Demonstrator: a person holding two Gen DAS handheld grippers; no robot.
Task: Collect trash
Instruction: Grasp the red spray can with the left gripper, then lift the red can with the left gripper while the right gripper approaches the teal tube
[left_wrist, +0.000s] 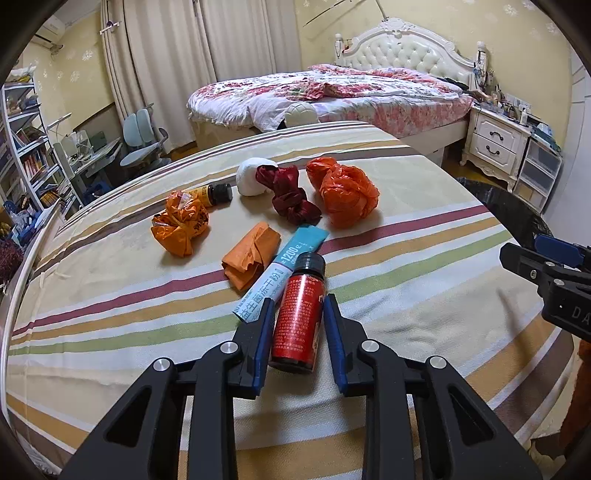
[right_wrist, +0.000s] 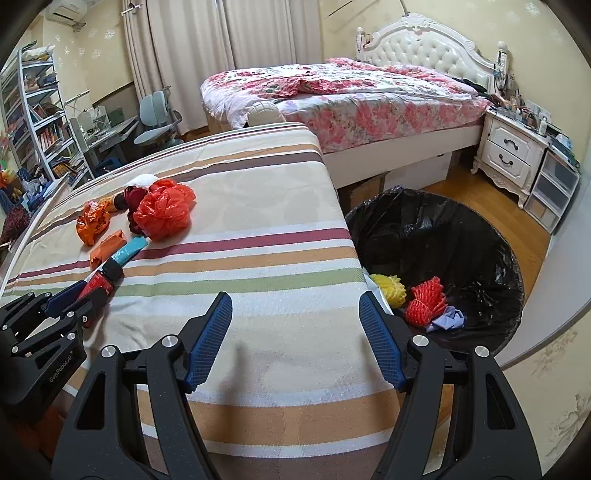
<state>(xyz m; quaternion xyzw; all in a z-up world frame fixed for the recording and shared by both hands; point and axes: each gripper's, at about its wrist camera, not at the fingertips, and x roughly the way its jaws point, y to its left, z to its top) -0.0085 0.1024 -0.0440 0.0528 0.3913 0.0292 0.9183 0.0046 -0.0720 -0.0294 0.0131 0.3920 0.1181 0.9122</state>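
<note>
The left gripper (left_wrist: 298, 314) has its blue fingers (left_wrist: 263, 332) clamped on a small red bottle (left_wrist: 300, 314) with a black cap, which lies on the striped table (left_wrist: 406, 295) with its cap pointing away. The left finger also rests on the near end of a teal and white sachet (left_wrist: 280, 273) that lies just beside the bottle. To the right, the right gripper (right_wrist: 295, 332) hangs over bare cloth with its fingers (right_wrist: 208, 336) well apart and nothing between them.

Just past the sachet, touching its left side, is a folded orange paper (left_wrist: 249, 258). Farther on lie a crumpled orange wrapper (left_wrist: 181, 225), a small yellow bottle (left_wrist: 214, 194) with a dark cap, a white ball of tissue (left_wrist: 253, 181), a knotted dark red cloth (left_wrist: 288, 195) and a bunched orange-red plastic bag (left_wrist: 345, 192), all close together across the table's far half.

Off the table's right edge stands a bin lined with a black bag (right_wrist: 443, 236); in it lie a yellow foam net (right_wrist: 389, 290), a red foam net (right_wrist: 424, 301) and a pale purple scrap (right_wrist: 448, 319).

Beyond are a bed (right_wrist: 369, 107) with a floral cover, a white nightstand (right_wrist: 509, 151), curtains, a desk chair (right_wrist: 157, 118) and bookshelves (right_wrist: 33, 122).
</note>
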